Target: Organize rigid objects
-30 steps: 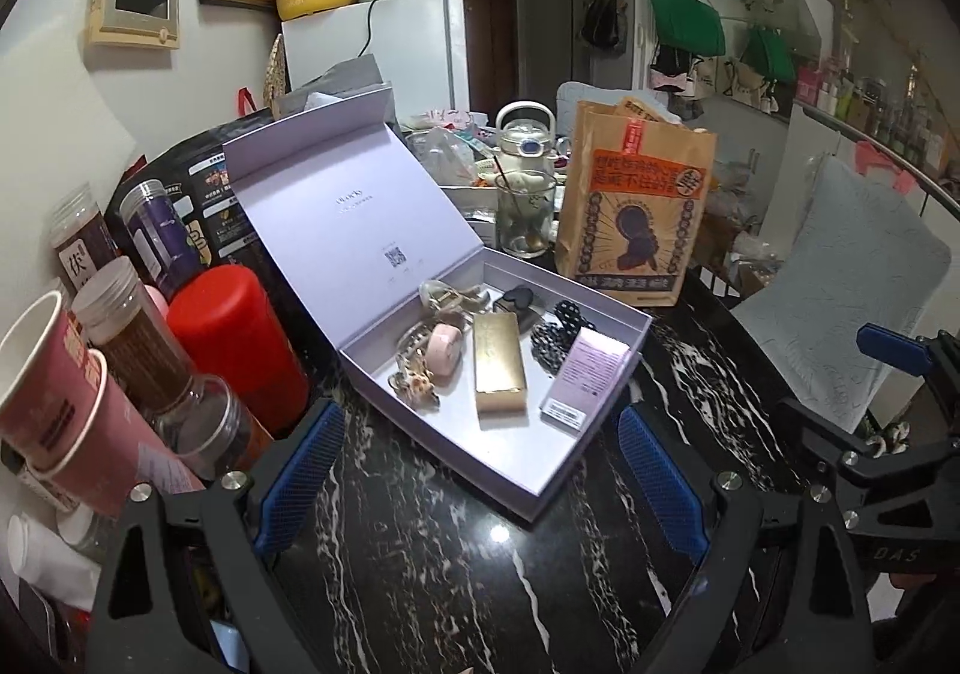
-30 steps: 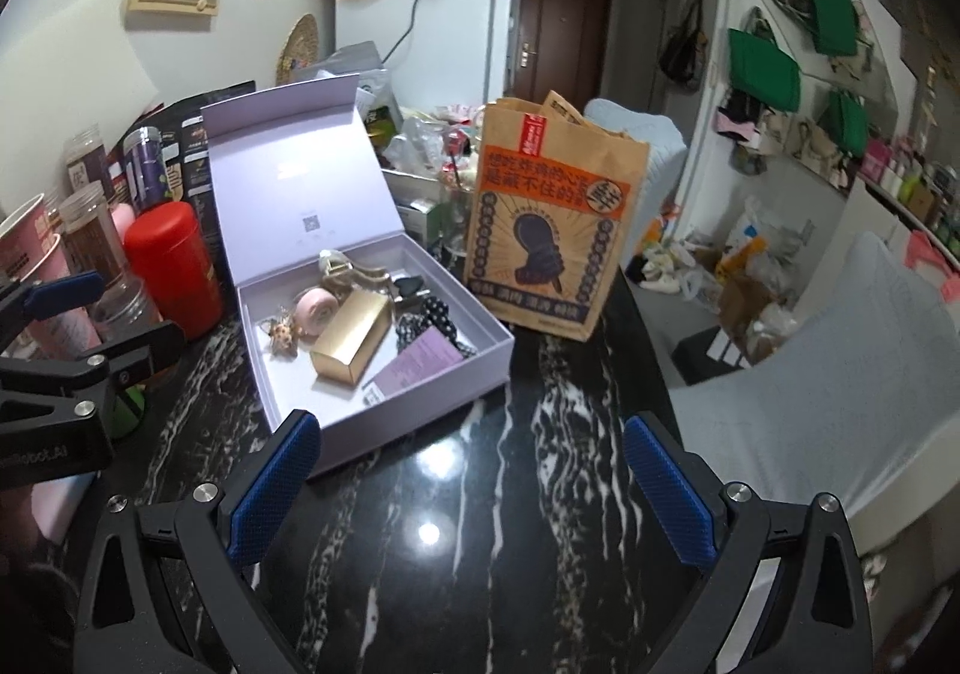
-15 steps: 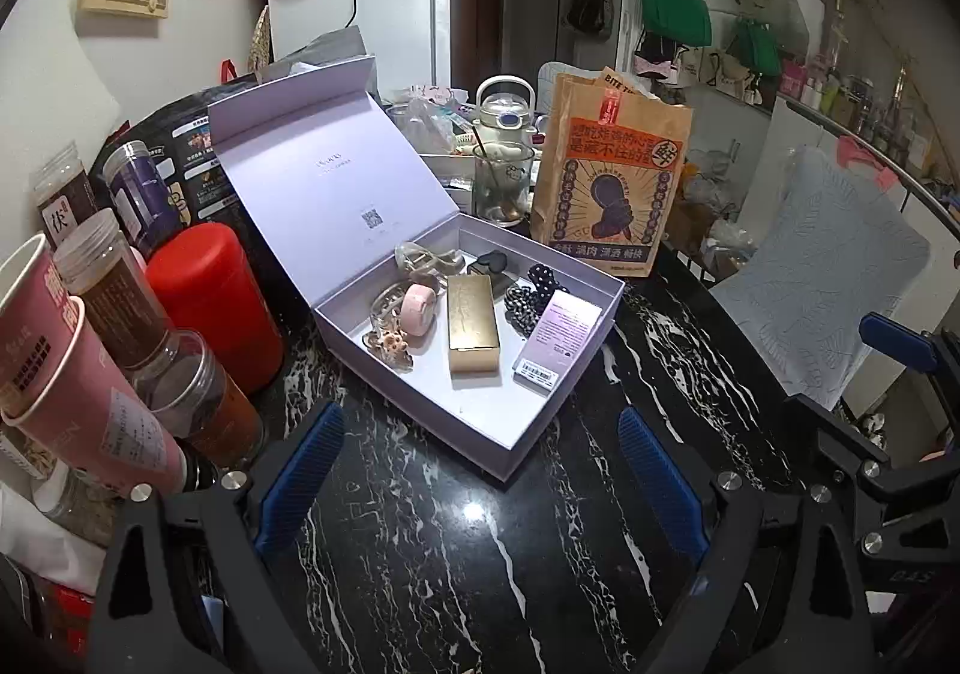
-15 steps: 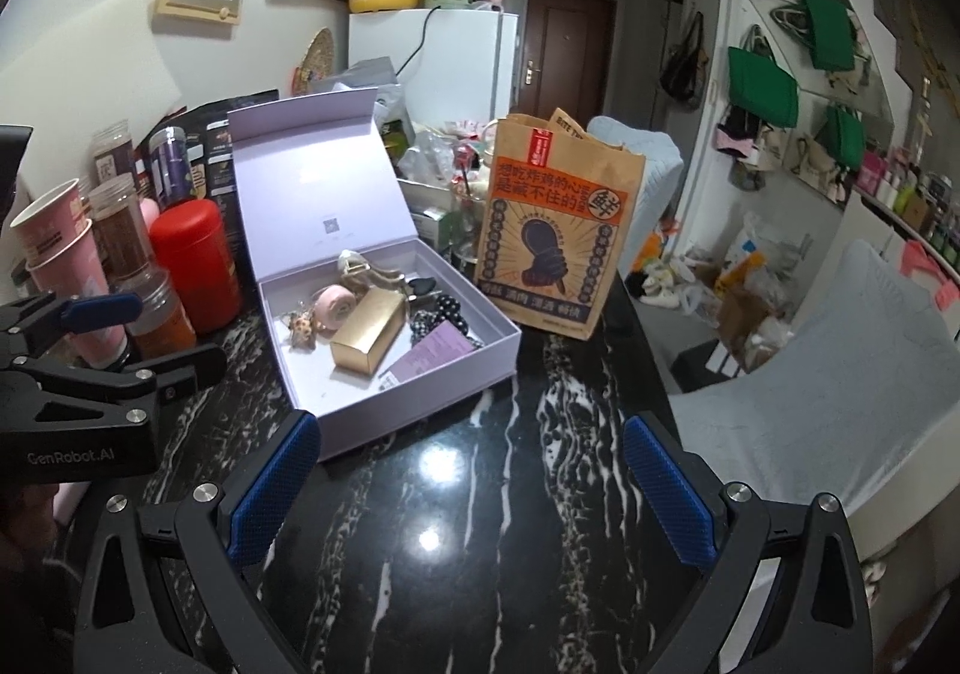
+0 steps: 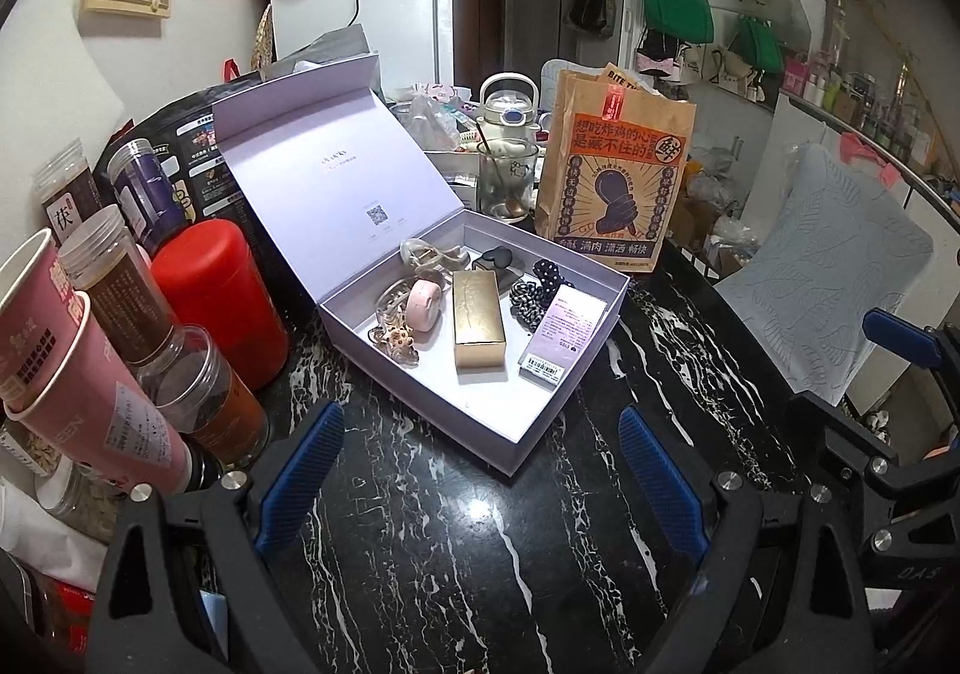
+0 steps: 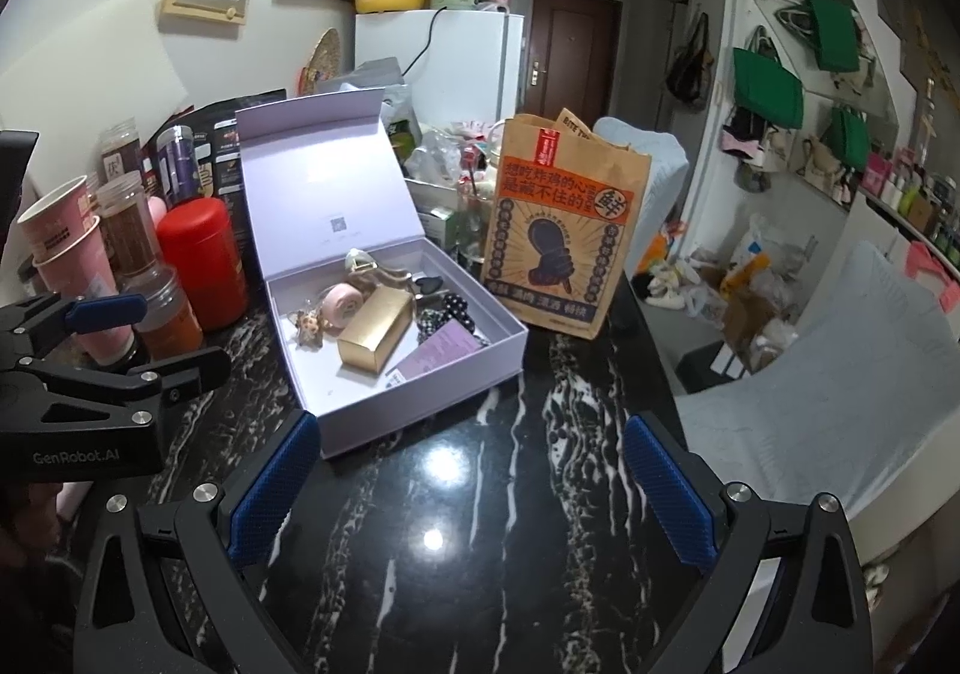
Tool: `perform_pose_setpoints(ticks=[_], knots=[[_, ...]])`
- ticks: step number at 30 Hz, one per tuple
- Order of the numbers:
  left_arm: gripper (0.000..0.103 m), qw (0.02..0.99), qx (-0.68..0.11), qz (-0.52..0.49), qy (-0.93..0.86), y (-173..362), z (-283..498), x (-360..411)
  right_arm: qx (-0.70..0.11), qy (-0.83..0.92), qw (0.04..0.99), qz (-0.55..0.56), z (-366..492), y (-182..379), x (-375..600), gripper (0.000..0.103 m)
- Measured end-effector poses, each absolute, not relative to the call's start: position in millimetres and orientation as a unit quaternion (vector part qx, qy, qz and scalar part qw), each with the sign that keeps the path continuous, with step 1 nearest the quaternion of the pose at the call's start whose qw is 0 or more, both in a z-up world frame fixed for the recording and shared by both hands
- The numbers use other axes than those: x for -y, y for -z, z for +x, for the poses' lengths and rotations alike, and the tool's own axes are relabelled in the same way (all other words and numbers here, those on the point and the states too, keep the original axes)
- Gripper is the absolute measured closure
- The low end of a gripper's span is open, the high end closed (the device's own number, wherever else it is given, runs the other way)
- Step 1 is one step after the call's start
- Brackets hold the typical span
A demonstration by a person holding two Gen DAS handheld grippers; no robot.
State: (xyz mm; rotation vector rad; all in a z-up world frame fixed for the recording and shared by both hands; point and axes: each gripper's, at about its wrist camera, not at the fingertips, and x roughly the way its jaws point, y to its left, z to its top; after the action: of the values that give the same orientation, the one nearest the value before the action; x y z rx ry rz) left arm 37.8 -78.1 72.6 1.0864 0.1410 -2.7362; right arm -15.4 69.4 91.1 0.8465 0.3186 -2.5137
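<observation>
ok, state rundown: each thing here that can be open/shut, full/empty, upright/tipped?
lavender gift box: open, lid propped up behind it.
gold box: shut, lying flat in the gift box.
red canister: upright, lid on.
paper bag: upright, top open.
pink paper cups: stacked, tilted.
glass cup: upright, spoon inside.
left claw: open, empty.
right claw: open, empty.

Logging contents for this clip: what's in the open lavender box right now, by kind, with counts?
Box contents:
Gold carton: 1
Lavender carton: 1
Pink round case: 1
Black heart case: 1
Hair clips: 2
Black-and-white scrunchies: 2
Total: 8
Counts of clips and scrunchies are approximate; they overlap.
</observation>
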Motion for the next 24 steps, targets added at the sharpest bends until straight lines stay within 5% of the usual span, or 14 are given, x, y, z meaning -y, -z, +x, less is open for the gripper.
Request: perform_pose_setpoints(ticks=[24], knots=[[0.009, 0.087, -0.039, 0.359, 0.928, -76.1, 40.5, 76.6, -0.117, 0.917, 0.233, 0.303, -11.7, -95.3, -70.3, 0.000]])
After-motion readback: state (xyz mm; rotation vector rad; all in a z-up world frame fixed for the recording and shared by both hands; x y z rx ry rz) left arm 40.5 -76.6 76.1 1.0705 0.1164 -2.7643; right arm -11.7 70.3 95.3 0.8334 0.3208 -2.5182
